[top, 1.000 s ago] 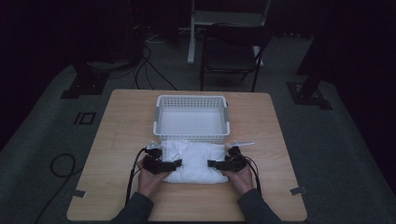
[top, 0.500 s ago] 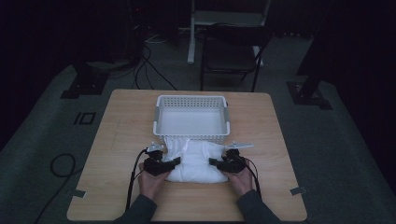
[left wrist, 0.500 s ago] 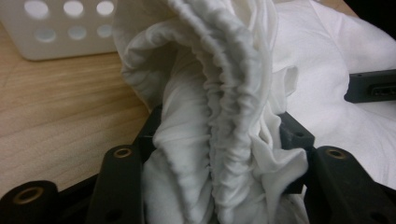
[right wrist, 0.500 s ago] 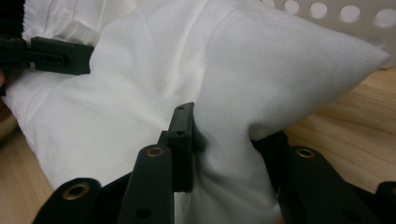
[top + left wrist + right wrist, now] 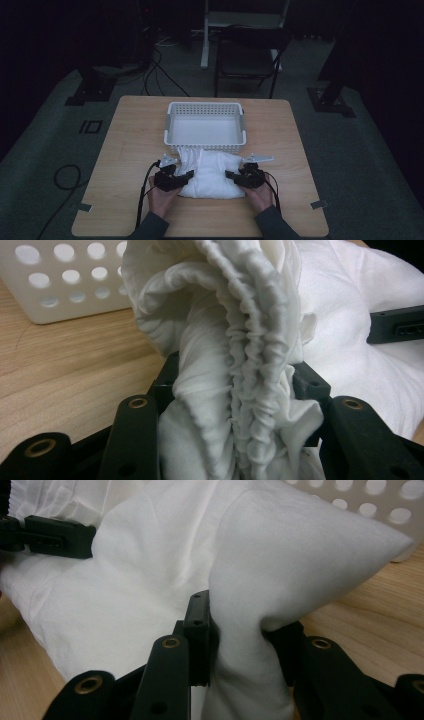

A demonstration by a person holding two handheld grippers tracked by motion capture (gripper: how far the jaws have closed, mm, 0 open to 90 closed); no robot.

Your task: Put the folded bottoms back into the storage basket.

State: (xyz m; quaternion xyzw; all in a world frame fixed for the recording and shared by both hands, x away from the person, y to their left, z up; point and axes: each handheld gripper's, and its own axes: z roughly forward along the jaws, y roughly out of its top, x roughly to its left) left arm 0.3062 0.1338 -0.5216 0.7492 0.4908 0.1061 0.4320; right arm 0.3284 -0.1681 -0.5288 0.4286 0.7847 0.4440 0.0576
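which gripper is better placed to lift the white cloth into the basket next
Neither alone, though the right gripper has a slight edge: it pinches a smooth corner of the white cloth. The left gripper clamps a bunched, gathered edge. Both sit just in front of the white basket, so lifting together seems best.

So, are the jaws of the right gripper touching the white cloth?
Touching. In the right gripper view, the right gripper has its two black jaws pressed on a pinched fold of the white cloth from both sides, with no gap.
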